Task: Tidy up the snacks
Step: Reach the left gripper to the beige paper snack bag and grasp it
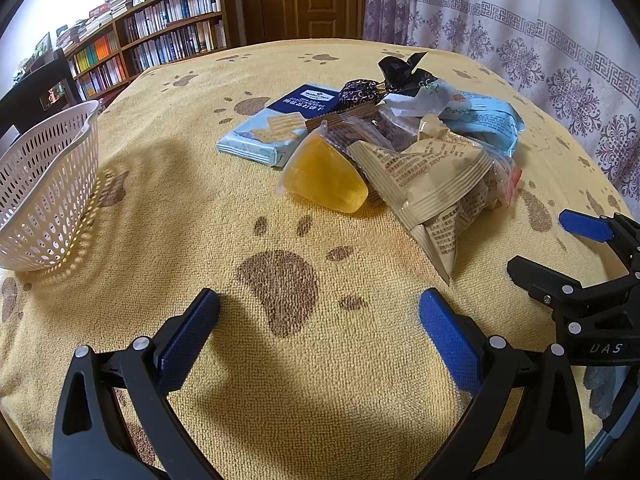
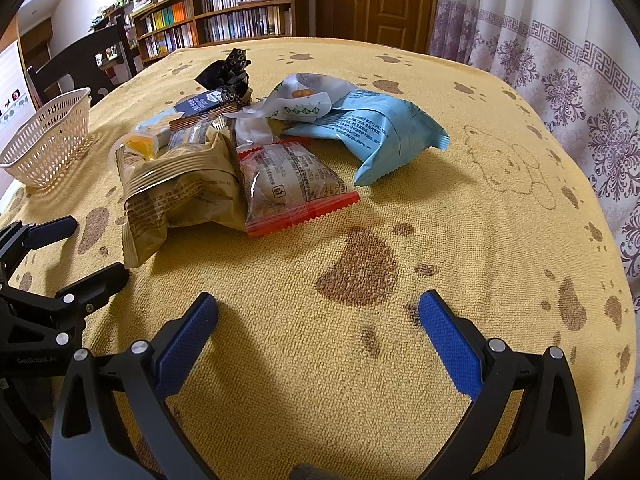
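Note:
A heap of snacks lies mid-table: an orange jelly cup (image 1: 326, 176), a beige packet (image 1: 436, 184), a blue cracker pack (image 1: 276, 124), a light blue bag (image 2: 384, 132), a red-edged clear packet (image 2: 292, 188) and dark wrapped sweets (image 1: 360, 92). A white perforated basket (image 1: 44, 188) stands at the left, also in the right wrist view (image 2: 52, 140). My left gripper (image 1: 320, 320) is open over bare cloth, short of the heap. My right gripper (image 2: 318, 320) is open too, nothing between its fingers. Each gripper shows in the other's view: the right gripper (image 1: 560, 248) and the left gripper (image 2: 80, 248).
The table wears a yellow towel cloth (image 2: 460, 208) with brown paw prints. A dark chair (image 2: 88, 60) stands behind the basket, a bookshelf (image 2: 224, 20) and a wooden door (image 2: 380, 0) beyond. Patterned curtains (image 2: 560, 60) hang at the right edge.

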The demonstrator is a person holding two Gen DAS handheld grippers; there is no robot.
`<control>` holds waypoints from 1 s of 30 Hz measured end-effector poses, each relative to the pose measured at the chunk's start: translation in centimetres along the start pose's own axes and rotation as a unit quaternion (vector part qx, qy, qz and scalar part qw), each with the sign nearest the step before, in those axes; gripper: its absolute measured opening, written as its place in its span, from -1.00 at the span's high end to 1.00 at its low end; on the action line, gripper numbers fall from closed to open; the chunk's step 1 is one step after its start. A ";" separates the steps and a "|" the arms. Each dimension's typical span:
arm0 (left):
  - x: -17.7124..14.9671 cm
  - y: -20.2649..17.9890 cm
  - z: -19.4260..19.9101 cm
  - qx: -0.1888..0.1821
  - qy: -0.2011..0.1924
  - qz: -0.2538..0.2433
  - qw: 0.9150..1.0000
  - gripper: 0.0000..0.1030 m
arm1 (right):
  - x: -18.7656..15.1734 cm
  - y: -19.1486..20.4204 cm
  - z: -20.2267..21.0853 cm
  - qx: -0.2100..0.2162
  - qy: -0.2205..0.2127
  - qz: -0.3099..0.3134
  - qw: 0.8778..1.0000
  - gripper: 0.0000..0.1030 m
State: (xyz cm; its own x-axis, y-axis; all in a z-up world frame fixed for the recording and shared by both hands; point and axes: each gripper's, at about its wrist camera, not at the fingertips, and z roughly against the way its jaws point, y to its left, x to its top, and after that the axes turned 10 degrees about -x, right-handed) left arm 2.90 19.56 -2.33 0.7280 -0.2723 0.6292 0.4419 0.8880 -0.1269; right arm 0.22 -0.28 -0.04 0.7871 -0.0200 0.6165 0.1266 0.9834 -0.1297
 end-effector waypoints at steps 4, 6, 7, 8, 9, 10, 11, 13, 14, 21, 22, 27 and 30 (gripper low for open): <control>-0.1 -0.1 0.1 -0.001 -0.001 0.000 1.000 -0.96 | 0.0 0.0 0.0 0.000 0.000 0.000 1.000 -0.91; -0.1 0.0 0.2 -0.004 -0.004 0.002 1.000 -0.96 | 0.0 0.0 0.0 0.000 0.000 0.000 1.000 -0.91; -0.2 0.3 0.6 -0.020 -0.014 0.008 1.000 -0.96 | 0.0 0.0 0.0 0.001 0.000 0.000 1.000 -0.91; -0.1 0.6 0.9 -0.032 -0.020 0.014 0.999 -0.96 | 0.0 0.1 0.1 0.003 0.000 0.000 1.000 -0.91; -0.1 1.1 1.2 -0.043 -0.027 0.023 0.998 -0.96 | -0.1 0.0 0.1 0.006 0.000 0.000 1.000 -0.91; -0.1 1.6 1.5 -0.050 -0.033 0.037 0.998 -0.96 | -0.1 -0.1 0.1 0.011 0.001 0.000 1.000 -0.91; 0.0 2.1 1.7 -0.053 -0.038 0.048 0.997 -0.96 | -0.1 -0.2 0.1 0.015 0.002 0.000 1.000 -0.91; 0.1 3.0 2.3 -0.050 -0.046 0.063 0.996 -0.96 | -0.1 -0.4 0.1 0.022 0.003 -0.002 1.000 -0.91; 0.2 3.3 2.7 -0.045 -0.052 0.064 0.996 -0.96 | -0.1 -0.5 0.1 0.025 0.003 -0.005 1.000 -0.91; 1.4 4.2 4.8 -0.023 -0.085 0.062 0.994 -0.96 | -0.4 0.0 0.2 0.014 0.003 0.010 1.000 -0.91; 1.7 4.1 4.8 -0.023 -0.085 0.054 0.995 -0.96 | -0.4 0.0 0.3 0.014 0.003 0.010 1.000 -0.91; 3.0 0.5 3.8 -0.018 -0.091 -0.041 0.995 -0.96 | -0.5 0.1 0.4 0.014 0.007 0.018 1.000 -0.91; 3.5 -1.5 3.0 -0.011 -0.097 -0.093 0.991 -0.96 | -0.6 -0.2 0.5 0.022 0.008 0.020 1.000 -0.91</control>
State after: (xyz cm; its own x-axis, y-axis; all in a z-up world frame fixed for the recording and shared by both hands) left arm 3.20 18.36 2.42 0.5198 -0.3529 0.7780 0.5722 0.8201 -0.0103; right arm -0.55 -0.33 0.03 0.8001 0.0172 0.5996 0.0688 0.9903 -0.1203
